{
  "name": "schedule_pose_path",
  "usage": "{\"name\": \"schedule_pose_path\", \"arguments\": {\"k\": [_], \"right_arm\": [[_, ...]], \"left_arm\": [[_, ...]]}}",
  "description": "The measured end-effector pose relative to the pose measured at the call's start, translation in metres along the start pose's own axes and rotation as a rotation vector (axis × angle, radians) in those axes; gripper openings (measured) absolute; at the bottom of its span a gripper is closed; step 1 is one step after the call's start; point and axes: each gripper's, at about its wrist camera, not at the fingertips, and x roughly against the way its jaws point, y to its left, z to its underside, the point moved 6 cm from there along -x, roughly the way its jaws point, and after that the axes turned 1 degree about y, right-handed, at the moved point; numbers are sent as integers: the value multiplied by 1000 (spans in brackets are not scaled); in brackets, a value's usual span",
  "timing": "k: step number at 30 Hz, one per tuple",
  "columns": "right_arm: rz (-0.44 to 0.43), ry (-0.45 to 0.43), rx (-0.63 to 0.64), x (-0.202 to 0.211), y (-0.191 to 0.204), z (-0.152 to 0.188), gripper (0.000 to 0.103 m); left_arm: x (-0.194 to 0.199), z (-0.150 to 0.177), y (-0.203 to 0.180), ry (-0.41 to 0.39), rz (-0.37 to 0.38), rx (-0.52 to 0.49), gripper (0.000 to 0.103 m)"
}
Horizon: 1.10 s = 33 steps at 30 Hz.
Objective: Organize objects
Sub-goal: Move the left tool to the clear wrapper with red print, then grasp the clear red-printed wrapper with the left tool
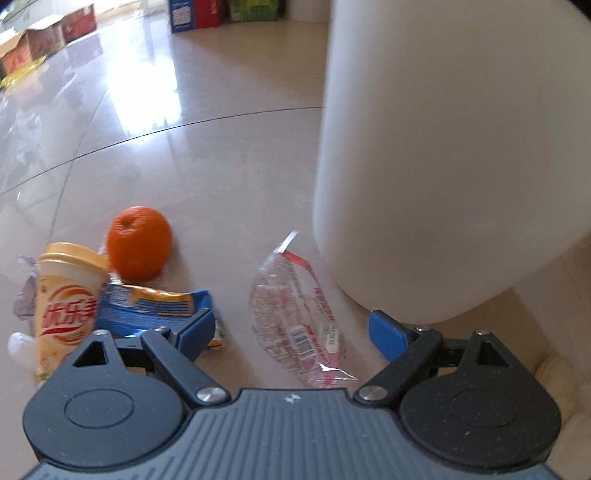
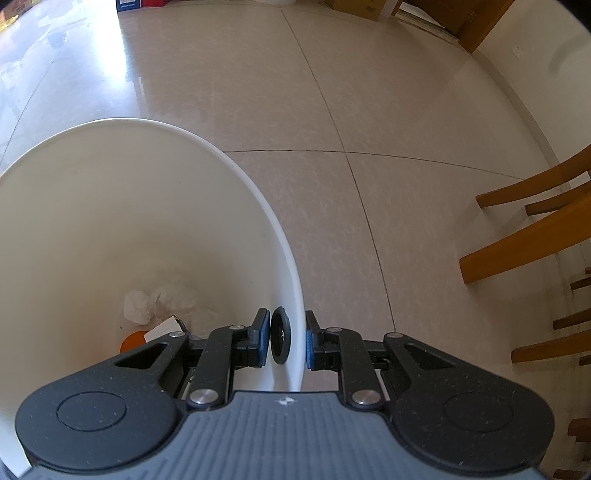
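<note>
My left gripper [image 1: 291, 325] is open and low over the tiled floor, its blue pads on either side of a clear wrapper with red print [image 1: 295, 317], without touching it. To its left lie a blue and yellow snack packet [image 1: 147, 306], a yellow milk tea cup [image 1: 66, 306] on its side and an orange [image 1: 139, 247]. The white bin [image 1: 443, 147] stands close on the right. My right gripper [image 2: 287, 338] is shut on the bin's wall [image 2: 236, 162] near the rim, at a black ring. Crumpled tissue [image 2: 147, 306] and an orange object [image 2: 133, 341] lie inside the bin.
A purple wrapper [image 1: 24, 295] lies beyond the cup. Coloured boxes [image 1: 195, 14] and cardboard boxes [image 1: 48, 37] stand far off across the glossy floor. Wooden chair legs [image 2: 535, 240] are to the right of the bin. A wooden door frame [image 2: 480, 26] is at the far right.
</note>
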Motion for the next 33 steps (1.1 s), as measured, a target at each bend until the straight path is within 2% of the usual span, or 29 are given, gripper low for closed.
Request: {"name": "schedule_pose_path", "arguments": {"k": [10,15,21,22,24,27,33], "right_arm": [[-2,1,-2,0,-2,-1,22],[-9,3,-12,0,-3,-1,22],[-8,5,-13,0,-3,-1,22],[-9,5,-13,-1,-4,-1,22],[-10,4,-14,-1,-4,-1,22],[-10,4,-13,-1,-5,-1,22],[-10,6,-13,-1,-5,-1,22]], "left_arm": [[-34,20,-23,11,-45,-91,90],[-49,18,-38,8,-76,-149,90],[-62,11,-35,28,-101,-146,89],[-65,10,-33,39,-106,-138,87],[-73,6,-27,52,-115,-112,65],[-74,4,-21,77,-84,-62,44],[-60,7,-7,107,-24,-6,26]]}}
